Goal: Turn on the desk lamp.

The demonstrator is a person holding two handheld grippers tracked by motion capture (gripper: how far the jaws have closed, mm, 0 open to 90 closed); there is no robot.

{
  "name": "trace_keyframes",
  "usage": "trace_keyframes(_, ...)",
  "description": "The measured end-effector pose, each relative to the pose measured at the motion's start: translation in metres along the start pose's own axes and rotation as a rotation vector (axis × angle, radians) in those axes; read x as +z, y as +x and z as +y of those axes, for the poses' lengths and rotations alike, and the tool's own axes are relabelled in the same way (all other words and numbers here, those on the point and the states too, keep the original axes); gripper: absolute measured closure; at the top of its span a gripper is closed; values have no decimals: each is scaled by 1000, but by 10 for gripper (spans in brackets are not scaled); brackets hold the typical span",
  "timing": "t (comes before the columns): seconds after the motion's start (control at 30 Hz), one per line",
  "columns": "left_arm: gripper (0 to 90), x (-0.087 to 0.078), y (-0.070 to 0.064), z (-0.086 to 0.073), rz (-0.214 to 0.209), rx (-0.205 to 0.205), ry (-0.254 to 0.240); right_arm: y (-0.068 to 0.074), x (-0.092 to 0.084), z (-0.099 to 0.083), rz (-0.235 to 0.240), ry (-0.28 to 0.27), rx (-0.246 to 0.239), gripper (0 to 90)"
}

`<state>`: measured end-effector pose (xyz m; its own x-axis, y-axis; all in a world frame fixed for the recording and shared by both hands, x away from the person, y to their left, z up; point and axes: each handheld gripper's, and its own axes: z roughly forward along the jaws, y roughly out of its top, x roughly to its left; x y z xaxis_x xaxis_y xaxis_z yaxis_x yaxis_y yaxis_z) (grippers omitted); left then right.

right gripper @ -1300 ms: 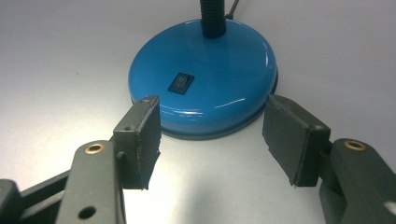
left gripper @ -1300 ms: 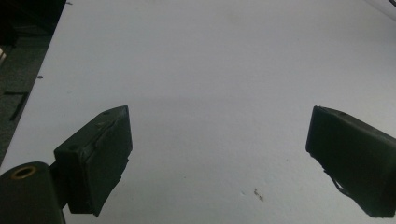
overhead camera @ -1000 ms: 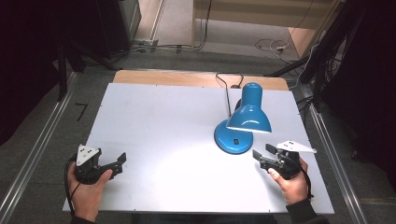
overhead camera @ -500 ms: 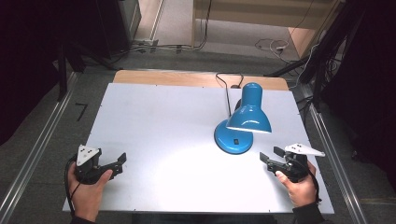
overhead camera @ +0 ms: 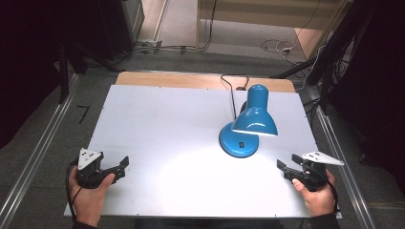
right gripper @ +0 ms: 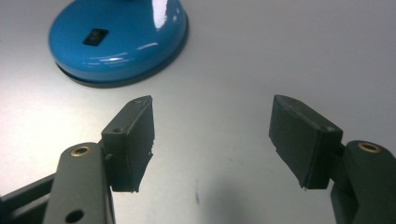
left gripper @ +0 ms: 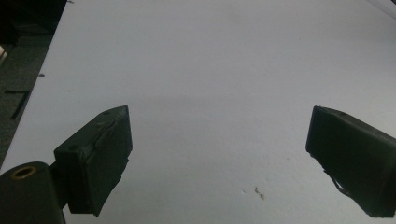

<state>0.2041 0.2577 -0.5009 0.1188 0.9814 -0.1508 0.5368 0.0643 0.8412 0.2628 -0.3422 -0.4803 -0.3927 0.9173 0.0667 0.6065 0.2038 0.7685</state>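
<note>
since a second ago, the right gripper [overhead camera: 288, 170] has slid right and nearer along the table [overhead camera: 162, 124], away from the lamp [overhead camera: 248, 121], and now sits near the table's near right corner. its jaws have just been opening a little further and stand wide apart with nothing between them. the left gripper [overhead camera: 120, 167] has kept its place at the near left, jaws also wide apart over bare table. the lamp stands right of centre, well apart from both grippers: a glossy blue metal piece with a round, domed base [right gripper: 119, 32], a small black switch [right gripper: 95, 36] set in it, and a bell-shaped shade [overhead camera: 254, 117] tilted down, throwing a bright pool on the smooth, matt white tabletop. a dark cord [overhead camera: 232, 90] runs from it toward the far edge. the jaw pads are blocky, dull black.
</note>
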Motion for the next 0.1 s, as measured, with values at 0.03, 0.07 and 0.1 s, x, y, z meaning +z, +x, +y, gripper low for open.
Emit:
trace_keyframes(0.03,74,0,0,0,1,-1,0,-9,-2,-5,-28,16,13,270)
trace_keyframes(0.07,74,0,0,0,1,-1,-1,-9,-2,-5,-28,16,13,270)
trace_keyframes(0.1,74,0,0,0,2,-1,-1,-14,-3,-8,-37,24,27,251)
